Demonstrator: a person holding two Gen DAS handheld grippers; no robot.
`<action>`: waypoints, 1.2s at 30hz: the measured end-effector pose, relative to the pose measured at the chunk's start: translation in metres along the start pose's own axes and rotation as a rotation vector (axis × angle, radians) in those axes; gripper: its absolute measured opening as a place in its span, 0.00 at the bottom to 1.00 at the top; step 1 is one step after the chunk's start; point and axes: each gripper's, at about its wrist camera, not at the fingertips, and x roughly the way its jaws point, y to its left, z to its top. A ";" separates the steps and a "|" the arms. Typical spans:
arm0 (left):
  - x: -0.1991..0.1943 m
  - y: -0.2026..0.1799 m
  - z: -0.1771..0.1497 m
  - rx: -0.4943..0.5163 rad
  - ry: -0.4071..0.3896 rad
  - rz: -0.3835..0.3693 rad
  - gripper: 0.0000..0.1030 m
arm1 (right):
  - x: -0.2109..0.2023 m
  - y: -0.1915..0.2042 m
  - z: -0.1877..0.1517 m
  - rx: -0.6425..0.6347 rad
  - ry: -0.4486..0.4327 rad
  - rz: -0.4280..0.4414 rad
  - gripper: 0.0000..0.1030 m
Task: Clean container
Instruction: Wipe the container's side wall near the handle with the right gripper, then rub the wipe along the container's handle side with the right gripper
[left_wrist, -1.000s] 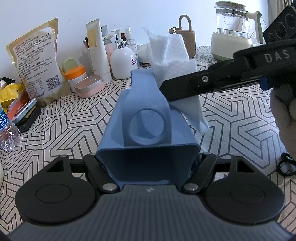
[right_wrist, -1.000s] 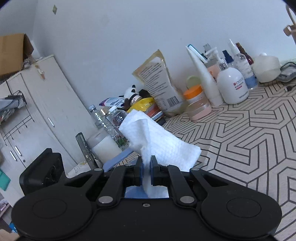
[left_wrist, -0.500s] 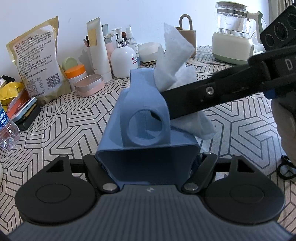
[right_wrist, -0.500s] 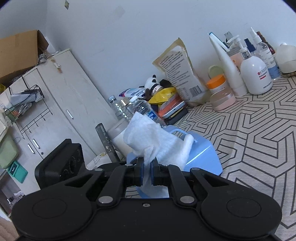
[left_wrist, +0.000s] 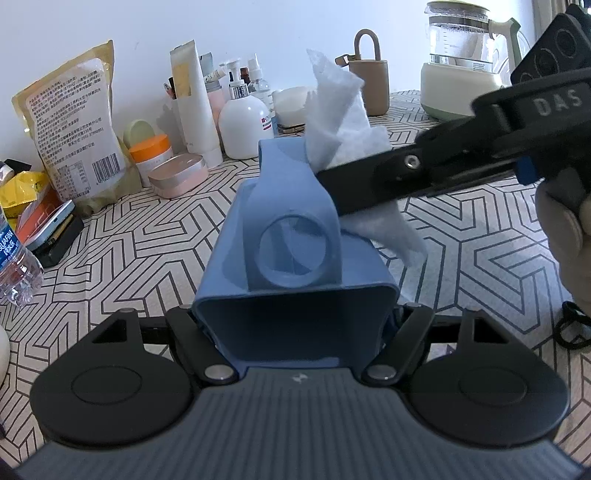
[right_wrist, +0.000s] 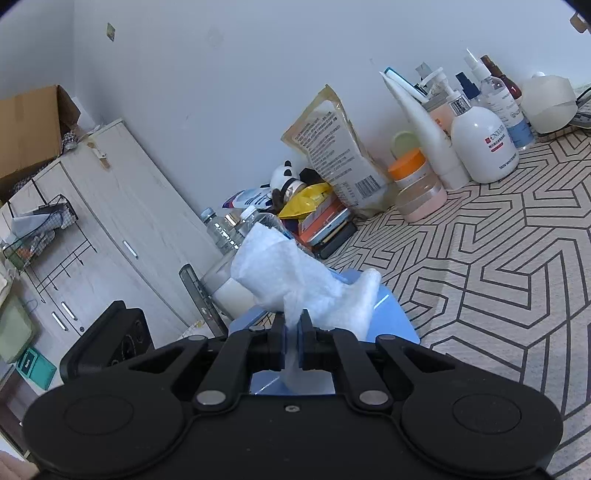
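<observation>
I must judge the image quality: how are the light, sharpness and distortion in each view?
Left wrist view: even daylight, sharp; the blue container and white wipe are clear, and the fisheye lens bends the table pattern. Right wrist view: dimmer and tilted, the wall greyish, corners dark.

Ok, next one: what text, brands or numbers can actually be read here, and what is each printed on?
"DAS": on the black right gripper, seen from the left wrist.
"AQUAFINA", partly cut off: on the water bottle at the left edge.
Red logo and small print on the white pump bottle: too blurred to read.
Dense print and barcode on the tan food bag: too small to read.
</observation>
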 end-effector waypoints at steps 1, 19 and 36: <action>0.000 0.000 0.000 0.000 0.000 0.000 0.73 | 0.000 0.000 -0.001 0.004 0.007 0.015 0.06; 0.004 0.011 0.001 0.008 -0.001 0.007 0.73 | -0.002 -0.007 -0.001 0.045 0.015 0.052 0.06; 0.012 0.020 0.003 -0.003 0.003 0.004 0.74 | -0.012 -0.019 -0.001 0.072 -0.023 -0.009 0.04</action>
